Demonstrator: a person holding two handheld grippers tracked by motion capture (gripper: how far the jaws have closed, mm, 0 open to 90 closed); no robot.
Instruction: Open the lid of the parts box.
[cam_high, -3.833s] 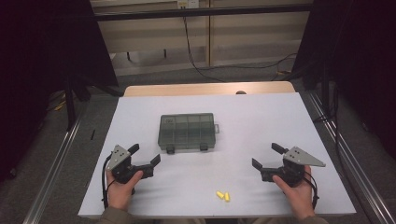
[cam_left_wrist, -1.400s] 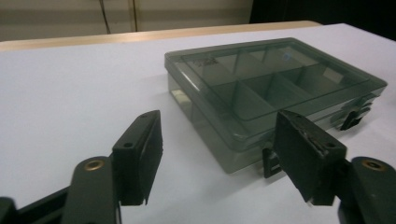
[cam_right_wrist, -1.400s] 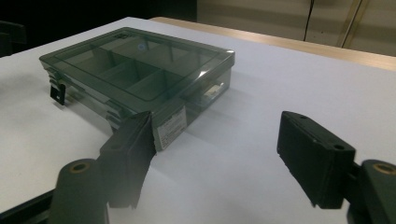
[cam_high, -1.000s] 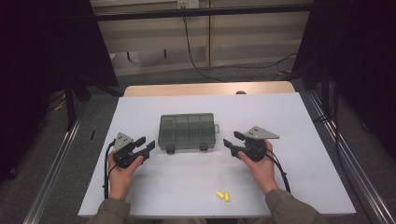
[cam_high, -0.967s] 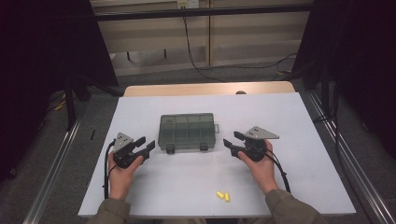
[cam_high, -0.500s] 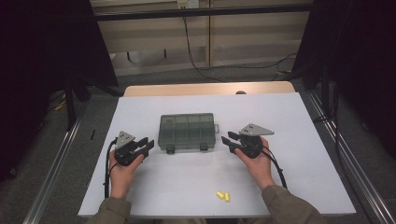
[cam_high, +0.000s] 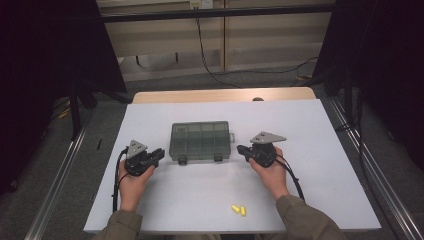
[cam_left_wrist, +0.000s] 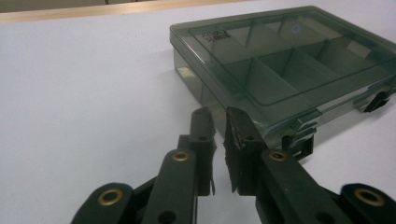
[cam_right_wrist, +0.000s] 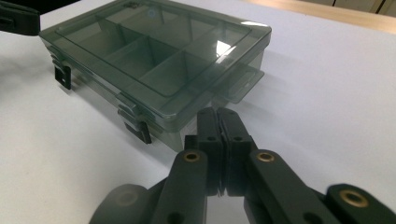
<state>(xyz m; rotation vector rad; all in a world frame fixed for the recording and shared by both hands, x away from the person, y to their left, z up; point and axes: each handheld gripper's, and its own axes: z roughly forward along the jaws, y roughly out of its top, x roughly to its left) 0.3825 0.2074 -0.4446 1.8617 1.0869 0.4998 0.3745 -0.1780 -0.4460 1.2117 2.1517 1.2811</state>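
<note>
Yellow bits (cam_high: 238, 209) too small to identify

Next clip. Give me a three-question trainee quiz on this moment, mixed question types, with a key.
1. True or false: the lid of the smoky translucent plastic compartment box is shut.
2. The two small yellow pieces lie: A) inside the box, B) on the white table near the person's edge, C) between a gripper's jaws.
3. What does the right gripper hold?

Key
1. True; both front latches look fastened.
2. B.
3. Nothing; its jaws meet empty at the box's corner. The left gripper is nearly shut and empty too.
</note>
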